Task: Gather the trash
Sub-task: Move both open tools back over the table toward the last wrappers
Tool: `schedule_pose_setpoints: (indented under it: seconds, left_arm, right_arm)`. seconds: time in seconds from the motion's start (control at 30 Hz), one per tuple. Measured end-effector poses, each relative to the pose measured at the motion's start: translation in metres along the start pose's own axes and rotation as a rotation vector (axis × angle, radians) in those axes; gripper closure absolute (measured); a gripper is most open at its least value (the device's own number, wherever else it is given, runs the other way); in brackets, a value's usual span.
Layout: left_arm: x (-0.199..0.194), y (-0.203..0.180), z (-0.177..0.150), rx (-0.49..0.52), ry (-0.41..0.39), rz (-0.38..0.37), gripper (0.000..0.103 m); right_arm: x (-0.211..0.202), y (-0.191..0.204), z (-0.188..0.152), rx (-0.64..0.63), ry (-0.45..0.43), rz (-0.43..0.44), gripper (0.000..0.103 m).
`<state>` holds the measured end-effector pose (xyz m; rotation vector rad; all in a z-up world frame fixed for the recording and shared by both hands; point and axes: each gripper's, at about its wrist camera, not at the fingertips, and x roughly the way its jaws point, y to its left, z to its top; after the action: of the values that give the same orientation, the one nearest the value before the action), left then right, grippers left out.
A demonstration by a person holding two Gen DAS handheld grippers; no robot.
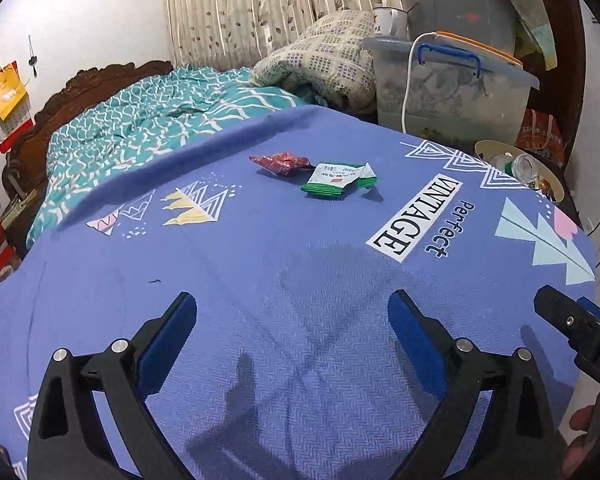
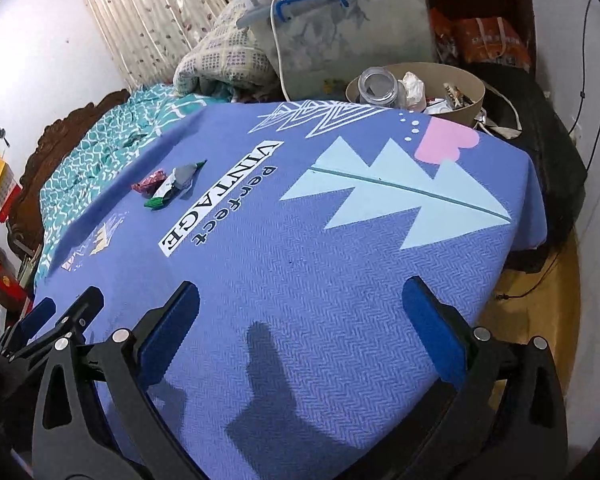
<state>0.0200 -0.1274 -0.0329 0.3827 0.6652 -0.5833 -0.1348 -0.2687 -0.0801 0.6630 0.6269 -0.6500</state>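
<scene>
Claws: left claw (image 1: 292, 304) and right claw (image 2: 300, 288) both hang spread wide over the near part of the bed cover (image 1: 260, 280), holding nothing; blue pads line the black fingers.
Trash: a red wrapper (image 1: 281, 163) and a green-and-white sachet (image 1: 337, 180) lie touching each other toward the far edge of the cover, well apart from both claws.
Bin: a round tan bin (image 2: 474, 98) stands just past the far right corner of the cover, already holding a clear jar (image 2: 376, 88) and crumpled paper.
Materials: the wrapper looks like crinkled foil, bunched and shiny; the sachet is flat, thin and partly torn open; the cover is soft woven cloth with a herringbone weave.
Risk, grip: flat film on soft cloth is likely to slide from under the pads, or the pads may pinch a fold of cover with it.
Risk, pair: since the two pieces touch, closing on one could push the other toward the far edge.
Risk, drop: light foil may slip loose on the way to the bin and land beside it.
</scene>
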Motion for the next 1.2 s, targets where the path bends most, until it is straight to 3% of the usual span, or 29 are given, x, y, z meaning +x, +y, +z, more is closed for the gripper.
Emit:
schedule_pose_setpoints:
  seconds: [0.27,1.2]
  left_arm:
    - [0.0,0.003,0.0,-0.016,-0.007,0.012,0.01]
    - [-0.006,-0.001,-0.002,0.004,-0.035,0.013,0.009]
  right_arm:
    - [0.007,0.009,-0.004,-0.038,0.0,-0.04,0.003]
    - [0.002,0.018,-0.01,-0.082,0.021,-0.022,0.003]
